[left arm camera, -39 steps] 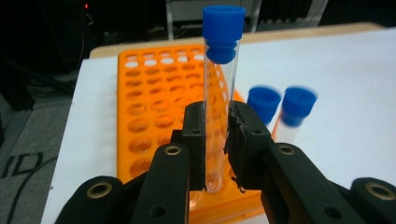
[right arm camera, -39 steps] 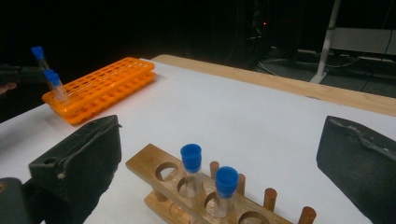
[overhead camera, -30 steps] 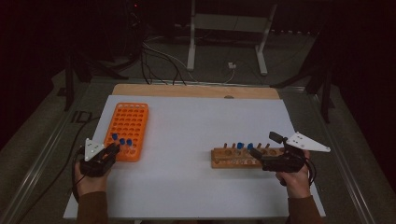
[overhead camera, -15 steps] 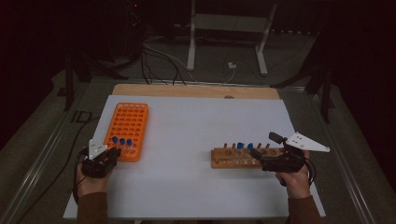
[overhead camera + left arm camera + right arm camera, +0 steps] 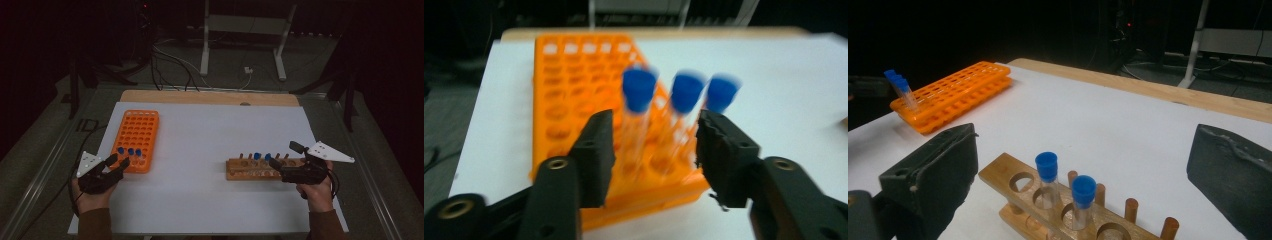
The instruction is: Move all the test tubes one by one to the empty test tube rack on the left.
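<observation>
An orange tube rack (image 5: 136,134) lies at the left of the white table, with three blue-capped tubes (image 5: 129,151) in its near row. My left gripper (image 5: 118,161) is open just in front of that row; its jaws (image 5: 654,150) frame the tubes (image 5: 687,92) without touching them. At the right stands a wooden rack (image 5: 250,172) holding two blue-capped tubes (image 5: 262,156). My right gripper (image 5: 276,166) is wide open at the rack's right end. In the right gripper view the two tubes (image 5: 1046,167) stand between and beyond the jaws (image 5: 1083,145).
The white sheet (image 5: 210,130) covers the table, with a wooden strip (image 5: 210,97) along its far edge. A metal stand (image 5: 240,45) and cables (image 5: 175,60) are on the floor beyond. The wooden rack (image 5: 1013,175) has several vacant holes and pegs.
My left gripper has drawn back a little toward the person, away from the orange rack. The right gripper has hardly moved.
</observation>
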Demonstrator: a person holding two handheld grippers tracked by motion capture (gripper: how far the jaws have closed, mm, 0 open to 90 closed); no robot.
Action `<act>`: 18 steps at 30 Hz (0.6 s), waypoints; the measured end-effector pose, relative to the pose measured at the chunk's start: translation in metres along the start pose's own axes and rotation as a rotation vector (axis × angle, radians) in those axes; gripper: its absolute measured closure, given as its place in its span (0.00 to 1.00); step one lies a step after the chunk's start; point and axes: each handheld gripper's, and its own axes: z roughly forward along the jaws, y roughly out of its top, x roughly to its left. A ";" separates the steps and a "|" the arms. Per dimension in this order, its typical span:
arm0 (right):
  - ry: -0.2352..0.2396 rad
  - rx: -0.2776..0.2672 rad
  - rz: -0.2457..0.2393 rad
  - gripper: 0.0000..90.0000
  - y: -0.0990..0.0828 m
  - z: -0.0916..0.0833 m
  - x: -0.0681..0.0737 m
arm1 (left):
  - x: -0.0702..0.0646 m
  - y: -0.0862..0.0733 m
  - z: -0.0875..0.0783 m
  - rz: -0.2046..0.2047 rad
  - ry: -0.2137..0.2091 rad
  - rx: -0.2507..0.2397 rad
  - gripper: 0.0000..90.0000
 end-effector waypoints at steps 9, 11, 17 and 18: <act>-0.020 0.032 -0.022 0.02 -0.003 0.004 -0.001 | -0.020 0.011 -0.004 0.054 -0.059 -0.070 0.32; -0.029 0.042 -0.025 0.05 -0.004 0.005 -0.001 | -0.024 0.012 -0.003 0.063 -0.065 -0.074 0.30; -0.032 0.078 -0.015 0.15 -0.009 0.009 -0.008 | -0.037 0.015 0.002 0.074 -0.091 -0.079 0.18; -0.035 0.084 -0.016 0.18 -0.011 0.010 -0.008 | -0.039 0.016 0.003 0.074 -0.097 -0.080 0.17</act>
